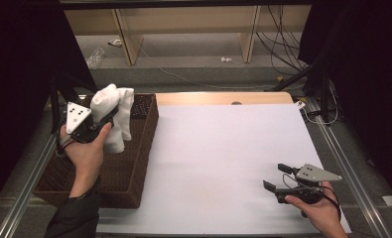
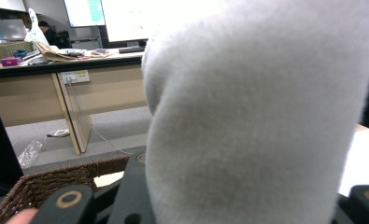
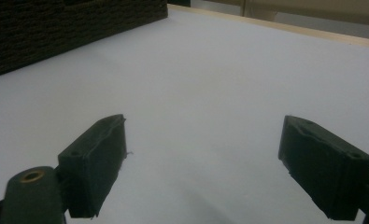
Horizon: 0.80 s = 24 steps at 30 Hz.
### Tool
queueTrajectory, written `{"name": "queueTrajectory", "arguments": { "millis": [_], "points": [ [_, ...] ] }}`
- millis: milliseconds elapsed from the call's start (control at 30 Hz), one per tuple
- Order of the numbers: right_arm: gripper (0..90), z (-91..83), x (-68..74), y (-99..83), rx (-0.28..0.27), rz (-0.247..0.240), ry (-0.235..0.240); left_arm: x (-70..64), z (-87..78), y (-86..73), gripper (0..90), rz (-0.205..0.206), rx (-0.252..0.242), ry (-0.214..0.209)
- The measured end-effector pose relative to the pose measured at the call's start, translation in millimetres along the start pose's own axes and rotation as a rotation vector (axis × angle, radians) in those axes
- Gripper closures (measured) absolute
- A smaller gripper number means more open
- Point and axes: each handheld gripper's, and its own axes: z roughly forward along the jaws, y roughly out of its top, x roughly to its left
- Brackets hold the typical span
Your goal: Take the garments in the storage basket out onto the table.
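A white fluffy sock [image 1: 115, 115] hangs above the dark wicker basket [image 1: 139, 163] at the table's left, pinched in my left gripper [image 1: 104, 121], which is shut on it. In the left gripper view the sock [image 2: 257, 121] bulges up between the black jaws, with the basket's woven rim [image 2: 51, 179] below. My right gripper [image 1: 278, 177] rests low over the white sheet [image 1: 218, 163] near the front right, open, nothing between its fingers. In the right gripper view the gripper [image 3: 205, 163] has its two pads wide apart over the bare sheet, and the basket's side wall [image 3: 56, 28] shows at the top left.
The white sheet covers most of the table, with a wooden strip [image 1: 223, 98] along its far edge. Metal rails [image 1: 352, 173] run along both sides. Beyond the table are desk legs [image 1: 126, 42] and cables [image 1: 283, 44] on the floor.
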Motion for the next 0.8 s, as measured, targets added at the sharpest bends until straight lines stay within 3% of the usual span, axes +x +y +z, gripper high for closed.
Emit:
{"name": "queueTrajectory", "arguments": {
  "millis": [800],
  "points": [
    [16.1, 0.6, 0.0, -0.3, 0.004, -0.009, 0.004, -8.9, 0.4, 4.7, 69.0, -0.001, -0.022, -0.028]
  ]
}}
